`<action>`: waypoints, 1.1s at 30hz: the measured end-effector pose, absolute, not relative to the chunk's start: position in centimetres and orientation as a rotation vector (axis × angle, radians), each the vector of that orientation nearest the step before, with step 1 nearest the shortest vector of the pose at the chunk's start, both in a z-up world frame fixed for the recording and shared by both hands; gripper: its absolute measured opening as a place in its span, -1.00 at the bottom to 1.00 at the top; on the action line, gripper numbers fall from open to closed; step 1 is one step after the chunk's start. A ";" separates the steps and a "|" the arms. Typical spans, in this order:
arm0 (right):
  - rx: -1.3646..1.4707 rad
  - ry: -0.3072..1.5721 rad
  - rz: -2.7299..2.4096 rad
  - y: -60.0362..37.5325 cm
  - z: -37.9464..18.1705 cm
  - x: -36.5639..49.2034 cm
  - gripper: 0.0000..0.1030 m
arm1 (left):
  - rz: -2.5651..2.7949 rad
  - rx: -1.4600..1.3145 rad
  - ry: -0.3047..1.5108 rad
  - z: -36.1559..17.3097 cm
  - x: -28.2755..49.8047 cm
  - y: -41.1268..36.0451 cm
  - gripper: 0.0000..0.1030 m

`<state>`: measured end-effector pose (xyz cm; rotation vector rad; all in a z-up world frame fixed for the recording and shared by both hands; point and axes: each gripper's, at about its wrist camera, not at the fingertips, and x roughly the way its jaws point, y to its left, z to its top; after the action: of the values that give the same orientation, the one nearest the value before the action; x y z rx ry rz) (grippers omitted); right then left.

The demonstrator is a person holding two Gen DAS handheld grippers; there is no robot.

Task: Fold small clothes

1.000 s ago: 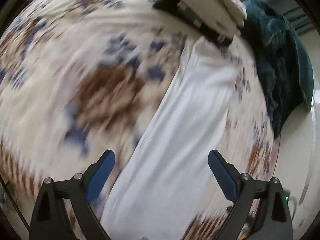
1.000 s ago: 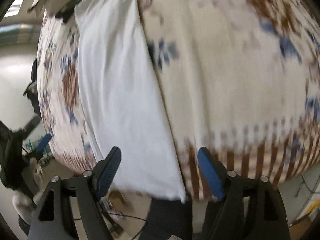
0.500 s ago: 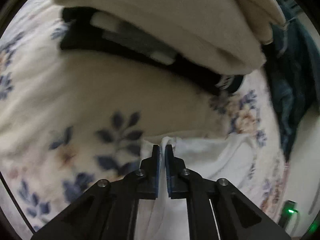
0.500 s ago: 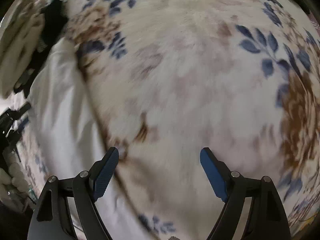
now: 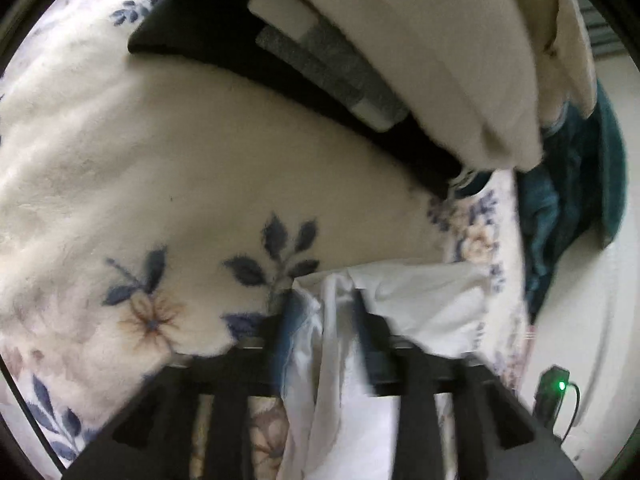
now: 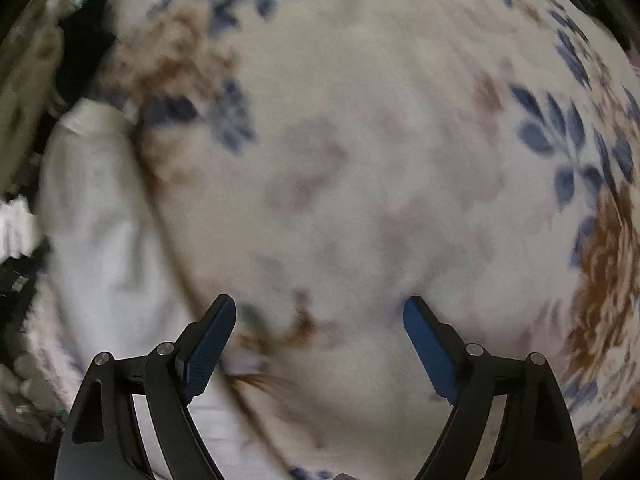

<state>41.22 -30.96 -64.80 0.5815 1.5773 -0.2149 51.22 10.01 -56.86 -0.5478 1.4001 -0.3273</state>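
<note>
A white garment [image 5: 420,300] lies stretched on the floral blanket [image 5: 120,160]. In the left wrist view its far end is bunched up between the fingers of my left gripper [image 5: 325,308]. Those jaws are opening, and the cloth stands loose between the blurred pads. In the right wrist view the same white garment [image 6: 100,220] runs down the left side. My right gripper [image 6: 320,312] hovers over bare blanket [image 6: 360,140] to the right of it. Its jaws are wide and still opening a little, with nothing between them.
A stack of folded clothes sits just beyond the garment's end, a cream piece [image 5: 440,40] lying over a black one [image 5: 240,48]. Teal fabric [image 5: 568,220] hangs at the bed's right edge. A small device with a green light [image 5: 556,392] sits on the floor.
My left gripper moved up to the garment's far end, shut on its edge, and has now spread apart. My right gripper moved off the garment and over the bare blanket.
</note>
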 end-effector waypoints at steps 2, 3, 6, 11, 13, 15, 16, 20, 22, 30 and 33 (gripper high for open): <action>0.641 1.533 -0.148 -31.1 -63.8 43.0 0.71 | -0.343 -0.612 1.381 -56.8 51.1 11.2 0.33; 0.668 1.510 -0.106 -31.1 -63.5 44.1 0.71 | -0.352 -0.637 1.391 -57.1 51.0 11.4 0.33; 0.703 1.469 0.035 -30.6 -63.4 48.2 0.71 | -0.371 -0.656 1.469 -58.9 51.0 10.7 0.33; 0.776 1.457 0.218 -28.1 -65.8 53.3 0.71 | -0.365 -0.525 1.492 -58.8 51.4 8.0 0.30; 0.772 1.475 0.251 -27.1 -66.9 54.9 0.71 | -0.375 -0.477 1.476 -58.5 51.8 6.6 0.28; 0.791 1.489 0.280 -26.5 -67.1 55.5 0.71 | -0.410 -0.421 1.448 -58.1 52.0 5.0 -0.16; 0.819 1.481 0.309 -26.3 -67.2 56.2 0.71 | -0.417 -0.408 1.447 -58.1 52.1 4.6 -0.43; 0.920 1.496 0.390 -25.4 -67.9 56.5 0.20 | -0.438 -0.403 1.443 -58.5 52.2 3.6 -0.80; 0.896 1.519 0.360 -24.9 -68.1 57.0 -0.60 | -0.438 -0.406 1.435 -58.4 52.1 3.7 -0.81; 0.810 1.462 0.378 -22.0 -65.3 57.0 -0.76 | -0.460 -0.411 1.347 -54.8 50.6 4.6 -0.82; 0.775 1.423 0.410 -20.7 -63.3 55.9 -0.76 | -0.476 -0.448 1.299 -52.7 49.2 6.0 -0.82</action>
<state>55.88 -20.70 -63.27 0.7747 1.4234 0.4095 49.18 6.03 -52.75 -0.4482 1.2992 -0.4759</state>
